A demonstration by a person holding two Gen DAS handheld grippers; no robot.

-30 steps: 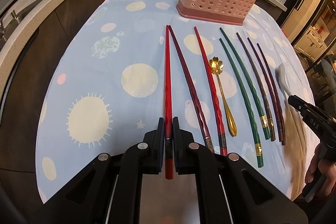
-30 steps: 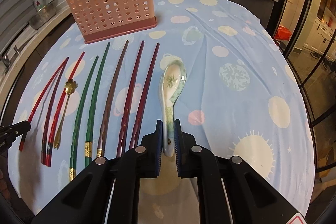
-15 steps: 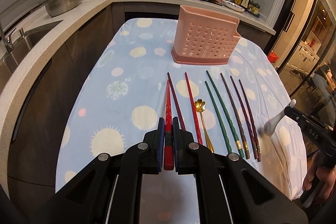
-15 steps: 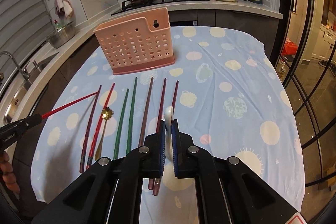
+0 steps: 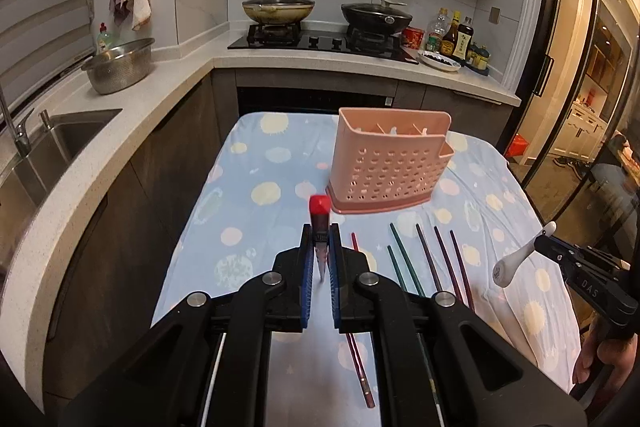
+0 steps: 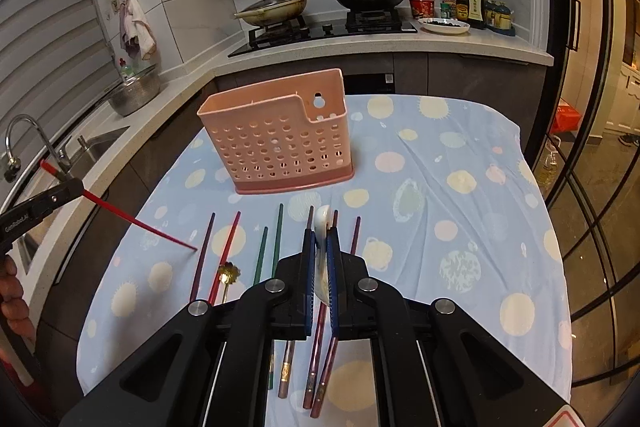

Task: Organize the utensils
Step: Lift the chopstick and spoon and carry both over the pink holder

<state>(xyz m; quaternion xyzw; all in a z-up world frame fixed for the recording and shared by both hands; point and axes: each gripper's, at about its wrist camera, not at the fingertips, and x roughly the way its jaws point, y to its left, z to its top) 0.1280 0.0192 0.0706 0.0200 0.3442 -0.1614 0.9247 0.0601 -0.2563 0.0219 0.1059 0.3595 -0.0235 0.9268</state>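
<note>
My left gripper (image 5: 319, 245) is shut on a red chopstick (image 5: 319, 211), held in the air with its thick end up; in the right wrist view it slants down to the cloth (image 6: 132, 221). My right gripper (image 6: 320, 247) is shut on a white ceramic spoon (image 6: 321, 223), lifted off the table; the spoon also shows in the left wrist view (image 5: 516, 263). The pink perforated utensil holder (image 6: 276, 143) stands upright at the far middle of the table. Several red, green and dark chopsticks (image 6: 276, 239) and a gold spoon (image 6: 227, 273) lie in a row in front of it.
The table has a blue dotted cloth (image 6: 440, 187). A counter with a sink (image 5: 52, 143) and a metal colander (image 5: 120, 67) runs along the left. A stove with two pans (image 5: 320, 11) and bottles stands behind. Glass doors are on the right.
Both grippers have risen well above the table. The red chopstick has tipped up from near flat to steeply tilted. The white spoon has been lifted higher off the cloth.
</note>
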